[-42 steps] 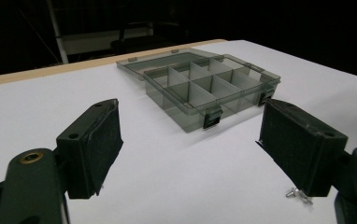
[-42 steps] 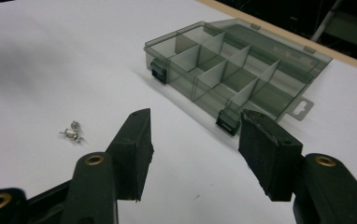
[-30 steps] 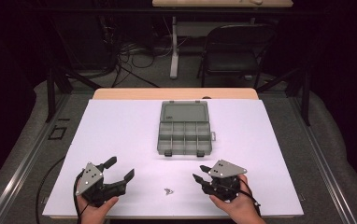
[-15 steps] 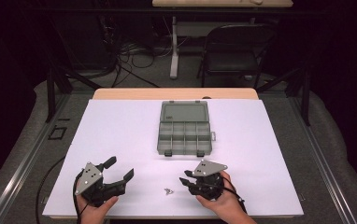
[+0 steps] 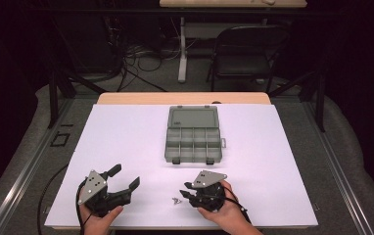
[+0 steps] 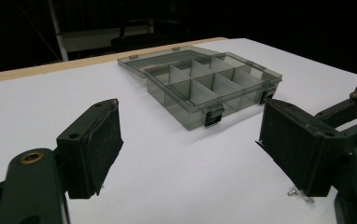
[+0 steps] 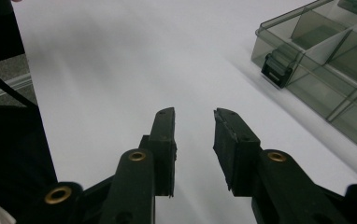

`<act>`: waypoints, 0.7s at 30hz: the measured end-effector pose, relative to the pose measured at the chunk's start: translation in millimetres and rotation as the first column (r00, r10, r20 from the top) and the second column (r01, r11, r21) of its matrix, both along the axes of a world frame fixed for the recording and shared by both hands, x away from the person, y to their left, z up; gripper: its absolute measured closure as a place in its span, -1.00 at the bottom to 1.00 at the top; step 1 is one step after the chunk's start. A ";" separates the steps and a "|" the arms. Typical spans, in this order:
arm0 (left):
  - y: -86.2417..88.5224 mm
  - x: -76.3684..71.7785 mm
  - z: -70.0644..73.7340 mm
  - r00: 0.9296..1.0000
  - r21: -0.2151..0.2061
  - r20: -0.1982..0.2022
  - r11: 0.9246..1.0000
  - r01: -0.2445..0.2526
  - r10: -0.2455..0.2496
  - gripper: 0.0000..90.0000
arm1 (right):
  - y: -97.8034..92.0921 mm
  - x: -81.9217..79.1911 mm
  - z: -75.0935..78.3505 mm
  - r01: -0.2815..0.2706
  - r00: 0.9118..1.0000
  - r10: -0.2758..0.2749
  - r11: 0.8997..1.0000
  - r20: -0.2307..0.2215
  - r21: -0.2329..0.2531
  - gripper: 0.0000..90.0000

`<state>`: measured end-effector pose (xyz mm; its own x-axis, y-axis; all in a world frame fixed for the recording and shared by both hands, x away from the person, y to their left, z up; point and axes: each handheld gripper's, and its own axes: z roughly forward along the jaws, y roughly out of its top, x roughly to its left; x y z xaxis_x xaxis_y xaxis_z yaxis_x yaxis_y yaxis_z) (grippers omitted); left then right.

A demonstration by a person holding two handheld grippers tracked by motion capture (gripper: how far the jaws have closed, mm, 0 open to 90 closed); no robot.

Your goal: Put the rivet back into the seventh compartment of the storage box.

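Screws (image 5: 176, 200), small and loose, lie on the white counter (image 5: 126, 137) in the high view, just left of the right gripper (image 5: 189, 191) and well short of the open organizer box (image 5: 194, 134). Left gripper view: left gripper (image 6: 190, 149) jaws wide apart, nothing between them, screws (image 6: 300, 194) beside its right jaw. Right gripper view: right gripper (image 7: 194, 140) jaws parted narrowly, holding nothing, the box (image 7: 326, 60) at upper right.

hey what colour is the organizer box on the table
Translucent smoky grey box with darker latches, clearest in the left gripper view.

A smoky-grey clear plastic compartment box (image 5: 193, 144) lies open on my white table sheet (image 5: 121, 142); beyond stands a black metal chair (image 5: 246, 56), beside what may be tangled black cables (image 5: 141, 54).
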<state>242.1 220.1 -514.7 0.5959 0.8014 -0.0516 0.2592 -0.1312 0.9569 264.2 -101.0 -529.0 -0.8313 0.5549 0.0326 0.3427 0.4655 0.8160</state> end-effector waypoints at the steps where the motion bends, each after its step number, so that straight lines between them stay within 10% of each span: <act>1: -0.1 0.1 0.0 1.000 0.001 0.000 1.000 0.001 -0.001 -0.54 | 0.0 0.0 0.0 0.000 1.000 0.000 1.000 0.000 0.000 0.52; 21: -0.5 1.0 -0.7 1.000 0.001 0.000 1.000 -0.001 0.001 -0.54 | 13.0 -0.4 -25.8 -0.062 0.995 0.060 0.998 -0.077 -0.026 0.52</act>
